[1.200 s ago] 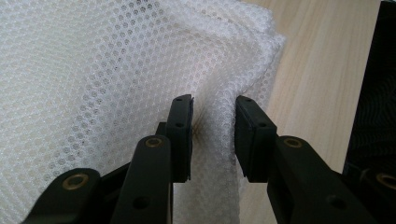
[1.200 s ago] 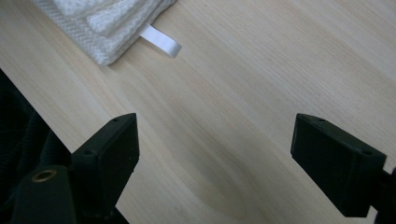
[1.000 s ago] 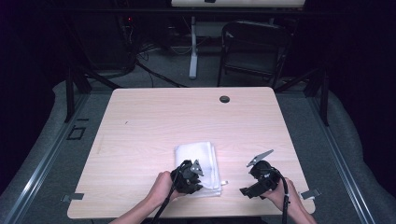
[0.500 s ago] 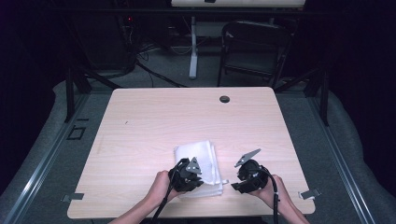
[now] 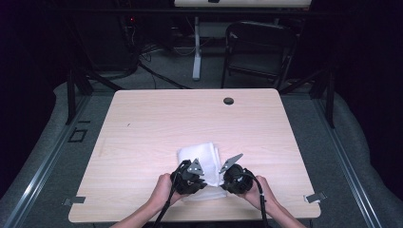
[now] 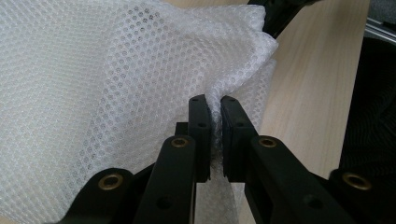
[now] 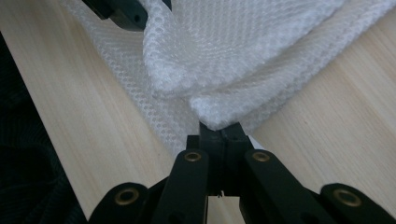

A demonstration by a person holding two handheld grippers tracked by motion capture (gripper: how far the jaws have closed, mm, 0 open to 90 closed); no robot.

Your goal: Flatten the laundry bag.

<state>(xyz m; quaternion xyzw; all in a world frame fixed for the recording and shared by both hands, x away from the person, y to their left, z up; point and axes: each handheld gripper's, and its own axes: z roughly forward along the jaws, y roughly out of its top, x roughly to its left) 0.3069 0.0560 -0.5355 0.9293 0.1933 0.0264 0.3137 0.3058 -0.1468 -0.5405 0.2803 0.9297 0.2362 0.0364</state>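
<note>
While both grippers work the near edge, your white mesh cloth (image 5: pixel 202 159) lies folded on the counter (image 5: pixel 142 128), toward its front middle.

Your left gripper (image 6: pixel 213 109) has its jaws nearly together with a ridge of the mesh pinched between them, the fabric rising off the wood around that fold. Your right gripper (image 7: pixel 220 133) sits with jaws pressed narrow on a corner of the cloth's lower layer, right at the edge. From above, the two grippers sit just beside each other, touching the cloth's near side.

Overhead view; two close tong-mounted cameras
</note>
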